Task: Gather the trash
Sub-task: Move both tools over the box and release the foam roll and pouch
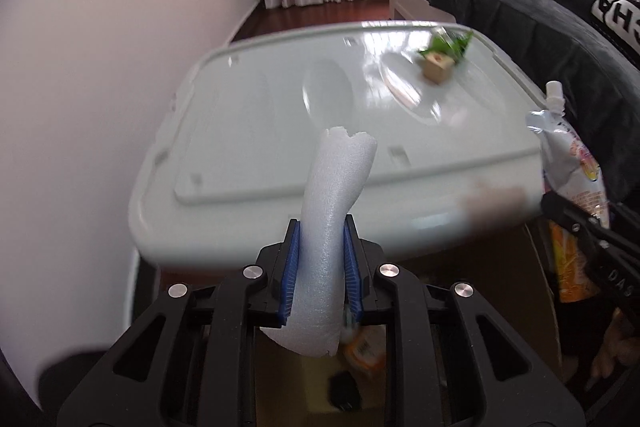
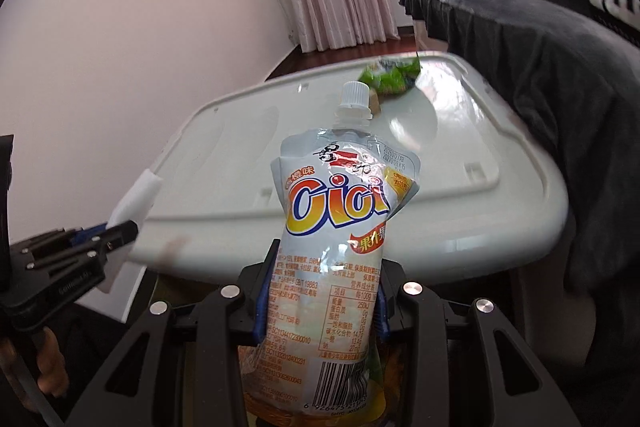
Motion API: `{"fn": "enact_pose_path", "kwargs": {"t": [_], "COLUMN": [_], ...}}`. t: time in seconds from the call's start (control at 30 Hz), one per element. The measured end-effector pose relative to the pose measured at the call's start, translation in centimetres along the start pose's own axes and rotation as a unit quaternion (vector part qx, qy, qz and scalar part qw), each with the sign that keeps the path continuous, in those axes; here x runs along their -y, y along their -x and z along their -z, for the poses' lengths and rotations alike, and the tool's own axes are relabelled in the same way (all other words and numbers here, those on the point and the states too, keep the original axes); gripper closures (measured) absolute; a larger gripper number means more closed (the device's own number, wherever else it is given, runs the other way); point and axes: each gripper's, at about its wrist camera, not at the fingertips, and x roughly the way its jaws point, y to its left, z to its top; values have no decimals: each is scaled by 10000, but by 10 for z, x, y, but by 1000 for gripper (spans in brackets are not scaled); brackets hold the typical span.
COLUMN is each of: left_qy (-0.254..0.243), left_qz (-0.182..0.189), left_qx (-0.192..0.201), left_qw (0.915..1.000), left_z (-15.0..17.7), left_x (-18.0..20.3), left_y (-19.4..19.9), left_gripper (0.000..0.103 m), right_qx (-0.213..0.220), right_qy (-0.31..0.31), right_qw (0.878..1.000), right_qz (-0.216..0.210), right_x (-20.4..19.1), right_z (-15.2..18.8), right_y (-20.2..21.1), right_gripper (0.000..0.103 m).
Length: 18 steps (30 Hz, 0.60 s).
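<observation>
Bed (image 1: pixel 520 11): dark blanket over it, along the right edge of the white lid.
White lid (image 1: pixel 280 131): top of a large plastic storage box, serving as the surface; what is inside the box cannot be seen.
Cardboard box (image 1: pixel 540 279): open, below the near edge of the surface; an orange packet (image 1: pixel 366 349) lies inside, the rest blurred.
Drink pouch (image 2: pixel 332 227): upright, white cap on top, lifted clear of the surface above its near edge.
Right gripper (image 2: pixel 322 297): jaws closed on the lower half of the drink pouch, blue pads pressing both sides.
Foam strip (image 1: pixel 332 223): white, curved, standing up from the jaws, over the near edge of the surface.
Left gripper (image 1: pixel 322 267): jaws gripping the foam strip.
Green wrapper (image 1: pixel 446 43): crumpled, at the far right corner of the surface.
Small tan block (image 1: pixel 438 67): on the surface, touching the green wrapper's near side.
</observation>
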Motion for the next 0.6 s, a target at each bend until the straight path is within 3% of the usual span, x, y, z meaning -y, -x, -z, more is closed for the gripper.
{"fn": "enact_pose_path", "kwargs": {"t": [0.2, 0.33, 0.6], "left_qy": [120, 93, 523], "left_qz": [307, 244, 252], "left_qx": [-593, -1081, -1715], "left_qw": [9977, 9938, 9835], "left_z": [59, 91, 109], "left_x": [11, 15, -6], "left_y": [-8, -34, -76], "left_gripper": [82, 82, 82], "right_qx": [-429, -802, -1361], "right_qy": [14, 67, -51], "right_qw": [9990, 9967, 9907], "right_qz": [-80, -120, 3], "right_x": [-9, -17, -12], "right_z": [44, 67, 80], "right_y": [12, 3, -25], "right_gripper": [65, 65, 65]}}
